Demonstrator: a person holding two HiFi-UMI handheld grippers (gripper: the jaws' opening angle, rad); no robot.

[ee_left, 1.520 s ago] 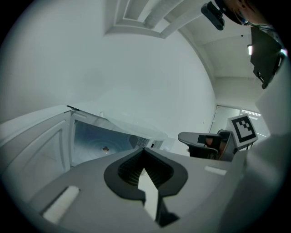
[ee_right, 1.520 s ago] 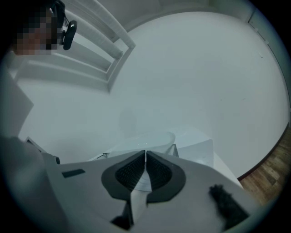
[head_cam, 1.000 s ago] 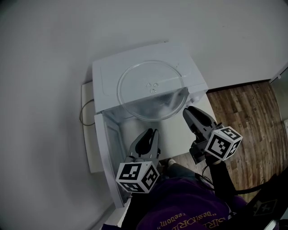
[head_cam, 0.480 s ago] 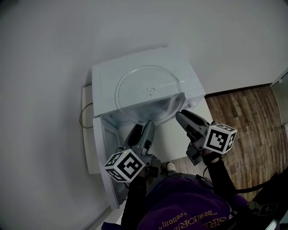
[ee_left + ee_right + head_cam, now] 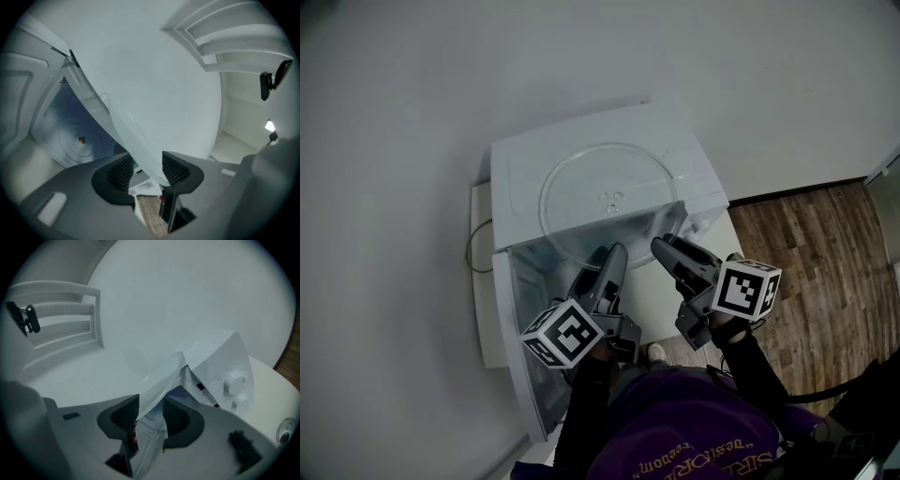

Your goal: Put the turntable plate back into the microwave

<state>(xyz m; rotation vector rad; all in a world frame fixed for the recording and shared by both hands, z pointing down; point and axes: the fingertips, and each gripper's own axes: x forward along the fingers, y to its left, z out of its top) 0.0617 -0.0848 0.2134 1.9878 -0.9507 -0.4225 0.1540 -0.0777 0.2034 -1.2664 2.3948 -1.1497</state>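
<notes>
The clear glass turntable plate [image 5: 609, 202] lies flat on top of the white microwave [image 5: 525, 159], its front rim hanging over the open cavity. My left gripper [image 5: 614, 255] is at the rim's front left. Its jaws opened wide, then closed a little, and the rim [image 5: 154, 84] runs between the pads without being clamped. My right gripper [image 5: 667, 246] is at the front right. Its jaws have just been opening, and they straddle the rim [image 5: 161, 371] with a gap beside it. Inside, the cavity floor and its centre coupler [image 5: 82, 139] show.
The microwave door [image 5: 520, 319] hangs open to the left, close beside my left gripper. Two knobs [image 5: 234, 380] sit on the control panel at the right. A cable [image 5: 473, 239] loops at the left. Wooden floor [image 5: 806, 234] lies to the right.
Both grippers have moved forward to the plate's front rim, and their jaws now stand wider around it. The left gripper has rolled. The plate stays on the microwave.
</notes>
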